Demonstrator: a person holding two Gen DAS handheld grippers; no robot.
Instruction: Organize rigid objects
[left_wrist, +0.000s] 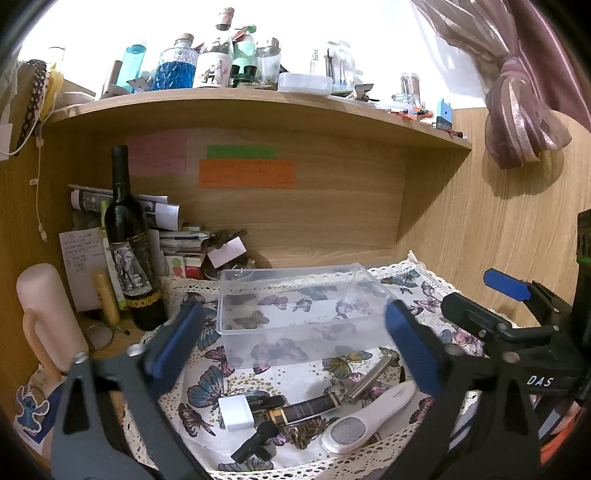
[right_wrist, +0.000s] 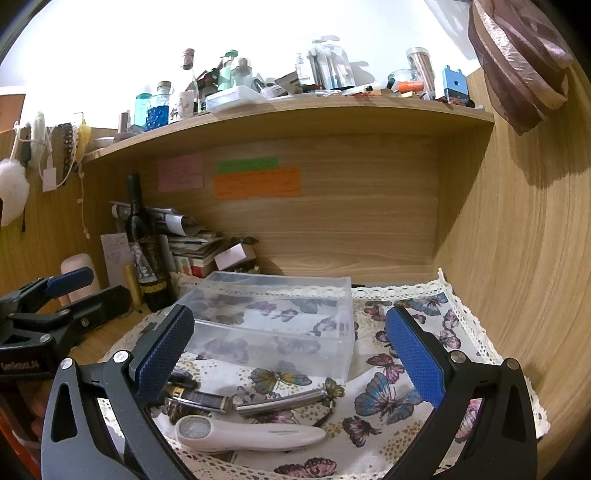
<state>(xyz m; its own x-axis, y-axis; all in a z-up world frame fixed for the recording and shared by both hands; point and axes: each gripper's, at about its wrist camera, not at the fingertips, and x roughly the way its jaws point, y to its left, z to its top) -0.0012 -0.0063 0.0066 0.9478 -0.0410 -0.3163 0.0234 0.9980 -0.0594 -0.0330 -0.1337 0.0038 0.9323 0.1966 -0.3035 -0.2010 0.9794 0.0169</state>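
A clear plastic box (left_wrist: 295, 306) (right_wrist: 273, 317) stands empty on the butterfly cloth (left_wrist: 207, 373) (right_wrist: 391, 398). In front of it lie a white handheld device (left_wrist: 369, 421) (right_wrist: 251, 434), a dark gold-banded cylinder (left_wrist: 306, 408) (right_wrist: 201, 398), a silver metal tube (left_wrist: 369, 376) (right_wrist: 280, 398), a white cube (left_wrist: 236, 408) and a black clip (left_wrist: 255, 441). My left gripper (left_wrist: 291, 347) is open and empty above these items. My right gripper (right_wrist: 291, 354) is open and empty, hovering before the box; it also shows in the left wrist view (left_wrist: 513, 314).
A wine bottle (left_wrist: 129, 243) (right_wrist: 146, 247), a pink mug (left_wrist: 48, 317), a yellow tube (left_wrist: 107, 295) and stacked papers (left_wrist: 177, 240) crowd the back left. A wooden shelf (left_wrist: 258, 103) (right_wrist: 295, 114) with several bottles hangs overhead. A wooden wall (right_wrist: 517, 258) closes the right side.
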